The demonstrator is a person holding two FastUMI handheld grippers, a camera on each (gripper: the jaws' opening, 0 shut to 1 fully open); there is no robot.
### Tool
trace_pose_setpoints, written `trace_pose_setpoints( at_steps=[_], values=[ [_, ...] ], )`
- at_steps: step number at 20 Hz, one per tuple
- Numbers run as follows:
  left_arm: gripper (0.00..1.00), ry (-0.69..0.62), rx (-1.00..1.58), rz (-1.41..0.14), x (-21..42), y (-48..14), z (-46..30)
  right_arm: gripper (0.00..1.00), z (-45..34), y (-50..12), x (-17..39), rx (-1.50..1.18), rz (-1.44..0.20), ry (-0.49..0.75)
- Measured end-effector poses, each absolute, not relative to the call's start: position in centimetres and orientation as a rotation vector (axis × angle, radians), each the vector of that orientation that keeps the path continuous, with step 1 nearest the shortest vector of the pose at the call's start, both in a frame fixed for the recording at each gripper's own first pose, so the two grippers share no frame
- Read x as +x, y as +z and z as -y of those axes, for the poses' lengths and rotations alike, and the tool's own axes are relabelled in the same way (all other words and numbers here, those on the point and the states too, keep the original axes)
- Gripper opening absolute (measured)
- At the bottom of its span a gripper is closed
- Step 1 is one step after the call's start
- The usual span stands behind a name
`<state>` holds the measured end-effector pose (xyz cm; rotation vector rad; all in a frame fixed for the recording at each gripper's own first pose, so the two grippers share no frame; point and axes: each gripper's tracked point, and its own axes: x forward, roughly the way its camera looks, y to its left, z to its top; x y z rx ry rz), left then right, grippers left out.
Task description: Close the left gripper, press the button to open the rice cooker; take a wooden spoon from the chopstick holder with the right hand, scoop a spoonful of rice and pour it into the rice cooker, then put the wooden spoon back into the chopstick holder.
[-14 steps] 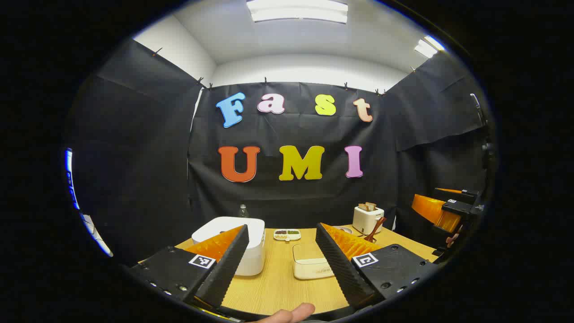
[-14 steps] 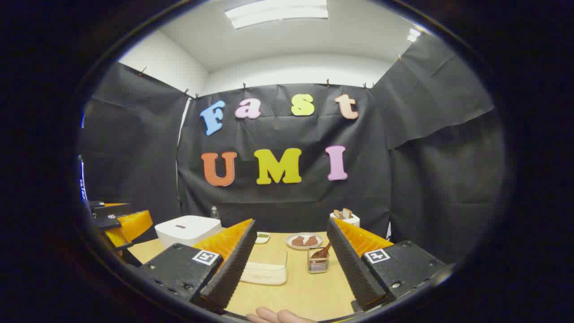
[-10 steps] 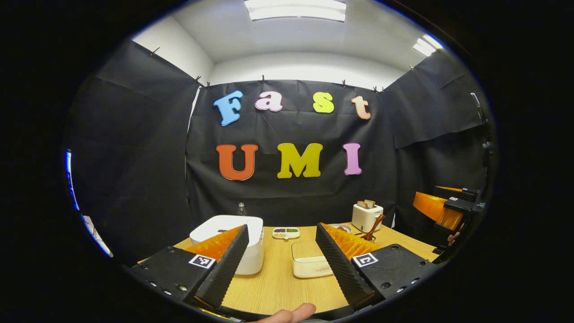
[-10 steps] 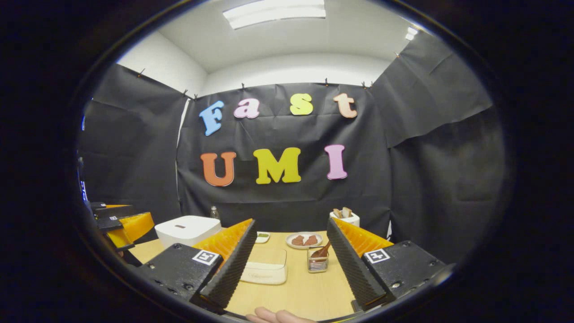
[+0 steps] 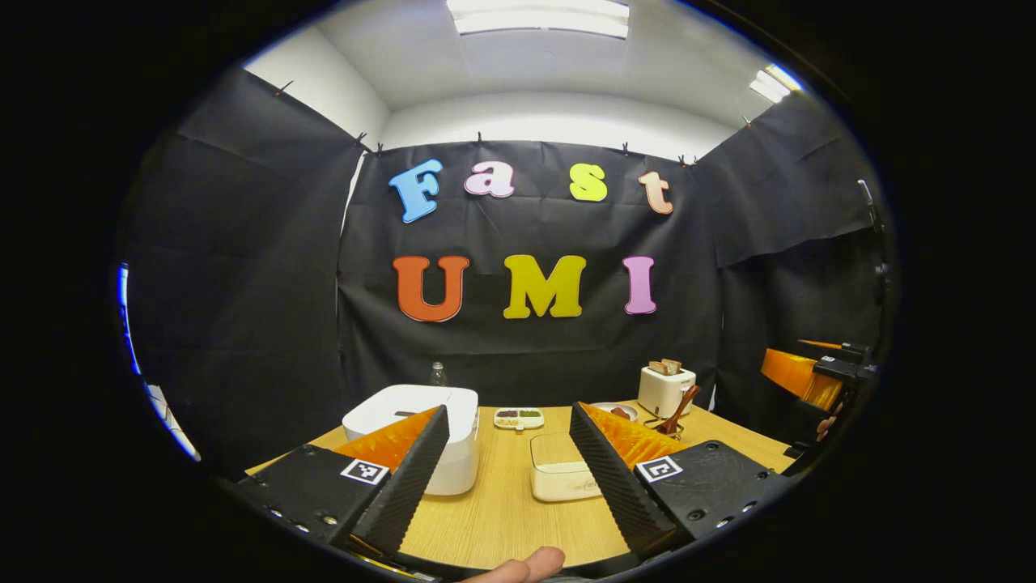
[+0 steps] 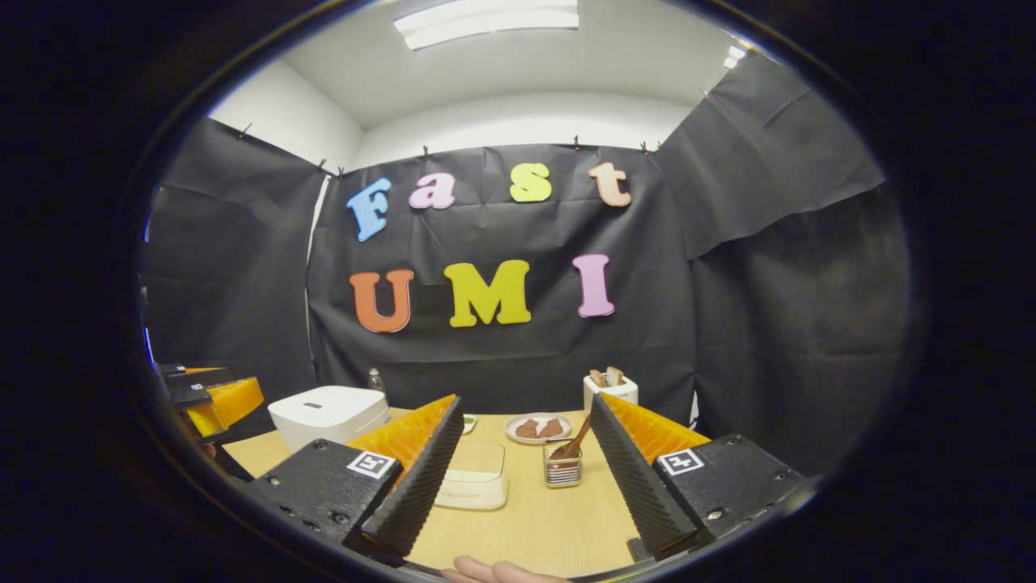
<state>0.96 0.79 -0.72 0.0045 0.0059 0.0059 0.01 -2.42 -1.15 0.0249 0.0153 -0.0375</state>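
Cooker: in the left gripper view we see the white cooker (image 5: 421, 421) at 7 o'clock, lid down, on the table (image 5: 502, 518), partly behind our left finger. In the right gripper view it sits at 8 o'clock (image 6: 328, 413).
Spoon: in the right gripper view the spoon (image 6: 571, 441) leans toward 1 o'clock out of the holder (image 6: 562, 471), which stands at 6 o'clock between our two fingers, well ahead of them.
Rice box: a cream lidded box (image 6: 476, 484) sits just at 9 o'clock of the holder; we cannot see what is in it. In the left gripper view it lies between the fingers (image 5: 558, 478).
Left gripper: we hold the left gripper (image 5: 506, 474) level above the near table edge, fingers spread wide, nothing between them; a fingertip (image 5: 526, 564) of our hand shows at 6 o'clock. In the right gripper view it hangs at 9 o'clock, beside the cooker (image 6: 212, 401).
Right gripper: the right gripper (image 6: 526, 470) is also level and low over the table, fingers wide apart and holding nothing, aimed toward the holder. In the left gripper view it hangs at 3 o'clock (image 5: 813, 380).
Farther off: a plate (image 6: 538, 427), a toaster (image 6: 610, 390) with bread at 12 o'clock of the holder, a small bottle (image 6: 374, 380) behind the cooker.
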Motion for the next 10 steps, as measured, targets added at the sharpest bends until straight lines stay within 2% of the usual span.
trace_pose_setpoints(
  at_steps=[1, 2, 4, 5, 7, 10],
  values=[
    [0.95, -0.001, -0.001, 0.004, 1.3, -0.5, -1.1, 0.95, 2.6, -1.0, 0.0, 0.026, -0.01, -0.036],
    [0.95, -0.024, -0.014, 0.016, 1.7, -0.4, -0.9, 1.0, 2.7, -1.1, 0.0, 0.028, -0.004, -0.033],
    [0.95, -0.06, -0.036, 0.004, 2.8, -0.8, -1.0, 1.0, 2.8, -1.1, -0.1, 0.035, 0.002, -0.024],
    [0.95, -0.066, -0.034, -0.002, 3.2, -0.8, -1.5, 0.96, 2.9, -1.1, -0.1, 0.039, 0.001, -0.025],
    [0.95, -0.043, -0.022, -0.015, 4.5, -1.0, -3.7, 1.0, 2.9, -1.2, -0.5, 0.03, 0.003, -0.013],
    [0.95, -0.043, -0.084, -0.05, 7.1, -1.8, -6.2, 1.0, 3.4, -1.0, -0.9, 0.04, 0.023, -0.006]
  ],
)
